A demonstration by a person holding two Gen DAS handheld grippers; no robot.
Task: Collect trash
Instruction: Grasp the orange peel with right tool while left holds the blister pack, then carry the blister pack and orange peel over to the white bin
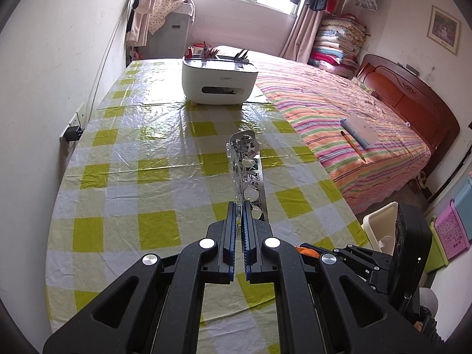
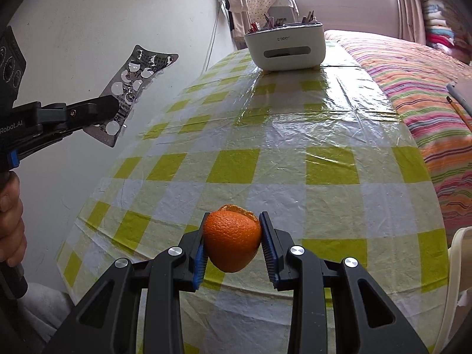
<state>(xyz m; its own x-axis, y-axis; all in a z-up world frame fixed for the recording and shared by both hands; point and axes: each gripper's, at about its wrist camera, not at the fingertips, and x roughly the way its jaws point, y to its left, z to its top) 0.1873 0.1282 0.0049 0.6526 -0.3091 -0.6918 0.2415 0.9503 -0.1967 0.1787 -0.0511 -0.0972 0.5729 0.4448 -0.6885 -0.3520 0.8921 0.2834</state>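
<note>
Checked table bearing white box

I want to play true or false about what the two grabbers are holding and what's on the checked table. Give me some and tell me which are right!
1. The right gripper is clamped on a hollow orange peel. True.
2. The left gripper holds a red apple. False: it pinches a silvery used pill blister sheet.
3. A white rounded plastic tissue box stands at the far end of the yellow-and-white checked tablecloth. True.
4. The blister sheet is lying flat on the tablecloth. False: it is lifted in the air, as the right wrist view shows.
5. A bed with a striped cover stands beside the table. True.
6. The orange peel sits inside the tissue box. False: it is between the right gripper's pads.
</note>
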